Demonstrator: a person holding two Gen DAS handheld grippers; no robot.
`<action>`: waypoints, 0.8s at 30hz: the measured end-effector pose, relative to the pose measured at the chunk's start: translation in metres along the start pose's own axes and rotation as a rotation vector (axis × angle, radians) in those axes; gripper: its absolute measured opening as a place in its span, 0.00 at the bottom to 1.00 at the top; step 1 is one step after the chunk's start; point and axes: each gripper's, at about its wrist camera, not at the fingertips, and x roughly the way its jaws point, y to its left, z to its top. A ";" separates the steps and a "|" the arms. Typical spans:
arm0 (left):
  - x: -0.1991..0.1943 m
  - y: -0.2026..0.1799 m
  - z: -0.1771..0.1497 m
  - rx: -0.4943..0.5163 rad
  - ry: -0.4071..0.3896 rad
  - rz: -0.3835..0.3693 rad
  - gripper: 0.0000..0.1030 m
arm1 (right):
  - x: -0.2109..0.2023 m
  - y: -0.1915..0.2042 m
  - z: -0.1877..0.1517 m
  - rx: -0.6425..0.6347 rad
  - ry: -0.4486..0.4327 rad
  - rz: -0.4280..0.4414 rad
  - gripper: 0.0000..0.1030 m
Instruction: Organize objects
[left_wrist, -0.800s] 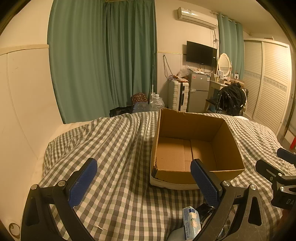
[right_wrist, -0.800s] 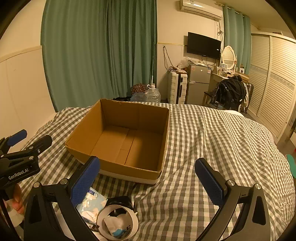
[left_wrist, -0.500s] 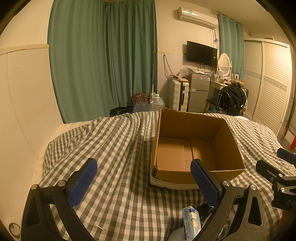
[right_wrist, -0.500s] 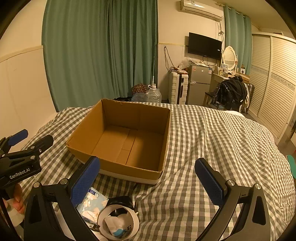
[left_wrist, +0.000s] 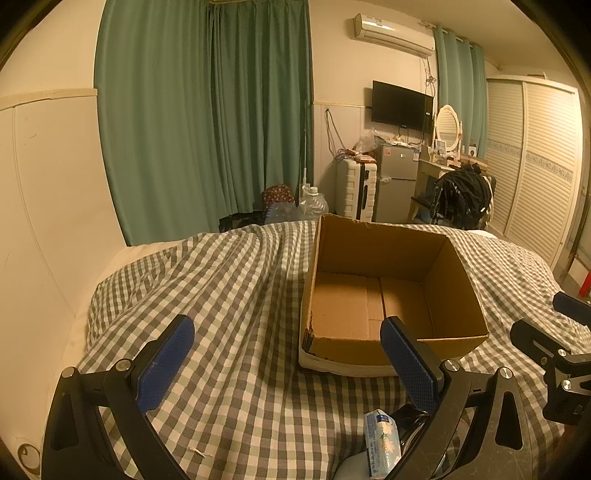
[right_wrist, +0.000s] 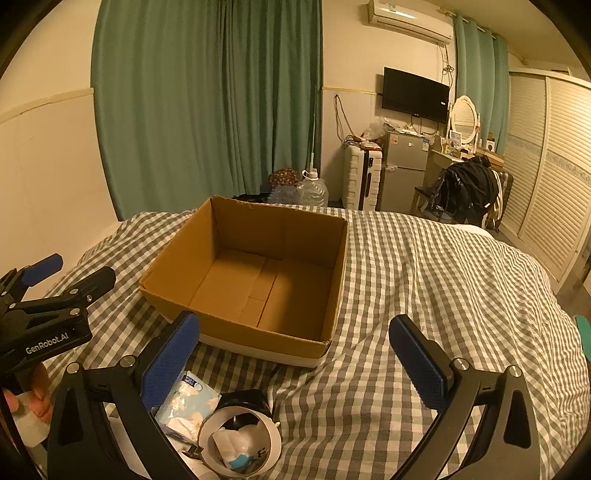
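The left claw (left_wrist: 288, 360) hangs over the bed (left_wrist: 229, 387) with its blue pads spread wide and nothing between them. The right claw (right_wrist: 295, 358) is just as wide apart and holds nothing. Under the right claw's left finger lie a pale blue tissue packet (right_wrist: 186, 400) and, just beside it, a white tape ring (right_wrist: 240, 441) with a black object touching its far edge. Beyond both claws an open cardboard box (right_wrist: 258, 273) sits on the grey-checked cover, its floor bare. Past the bed stand green curtains (right_wrist: 207, 103), a white suitcase (right_wrist: 360, 175), a small fridge (right_wrist: 404, 170) and a wall television (right_wrist: 415, 94).
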 end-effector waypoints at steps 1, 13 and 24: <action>0.000 -0.001 -0.001 0.002 0.003 0.001 1.00 | -0.001 0.000 0.000 -0.002 -0.002 0.002 1.00; -0.014 -0.004 -0.011 0.007 0.025 0.014 1.00 | -0.018 0.011 -0.002 -0.034 -0.007 0.078 1.00; -0.025 0.000 -0.050 0.031 0.146 0.002 1.00 | -0.022 0.029 -0.024 -0.113 0.137 0.144 1.00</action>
